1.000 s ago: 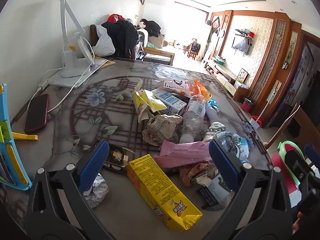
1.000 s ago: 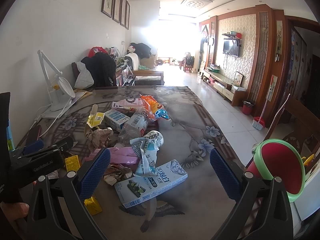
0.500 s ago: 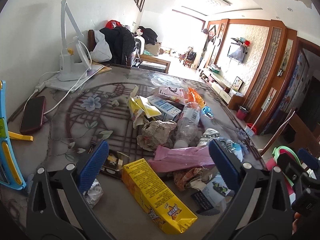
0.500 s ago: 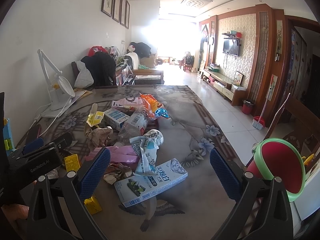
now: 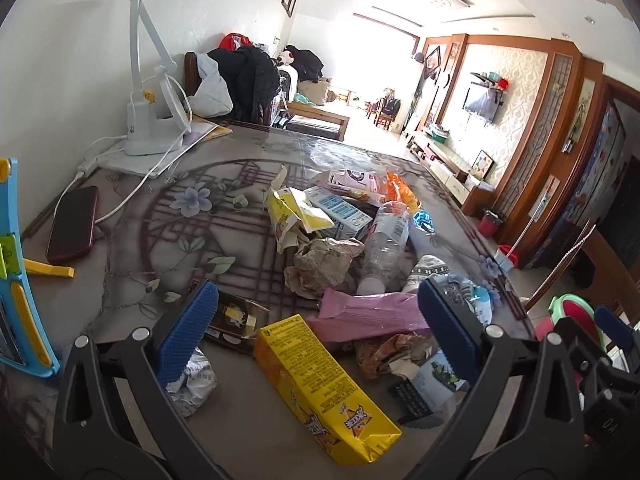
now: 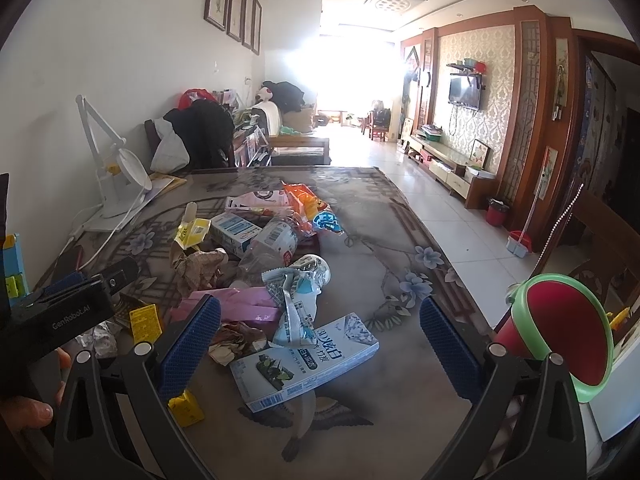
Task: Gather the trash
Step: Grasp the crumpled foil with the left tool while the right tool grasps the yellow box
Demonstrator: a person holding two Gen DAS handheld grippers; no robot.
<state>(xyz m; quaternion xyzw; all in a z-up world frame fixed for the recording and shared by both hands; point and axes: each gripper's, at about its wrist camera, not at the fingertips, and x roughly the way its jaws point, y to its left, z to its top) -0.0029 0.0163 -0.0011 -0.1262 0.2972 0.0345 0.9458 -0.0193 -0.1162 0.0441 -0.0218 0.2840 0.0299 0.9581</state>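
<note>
The trash is a pile of boxes, wrappers and one bottle lying in the middle of the surface (image 5: 132, 240), and none of it is picked up yet

Start on the left. The left tool (image 5: 316, 328) has its two blue pads wide apart and holds nothing. Right between those pads lies the yellow box (image 5: 324, 384). Its long side runs from the far left pad toward the near right, so it sits slanted across the gap, not straight across. Just past it is the pink wrapper (image 5: 368, 316), lying sideways, and behind that are the crumpled brown paper (image 5: 320, 264) and the clear bottle (image 5: 386, 240).

Now the right side. The right tool (image 6: 320, 344) is also wide apart and holds nothing. The blue and white box (image 6: 308, 360) lies between its pads, slanted too, with the torn blue wrapper (image 6: 296, 300) on top of its far end. Off the right edge of the surface is the red bin with a green rim (image 6: 560, 332), tipped with its mouth toward us.

I think each tool is nearest its own box. The right tool is closer to the bin
</note>
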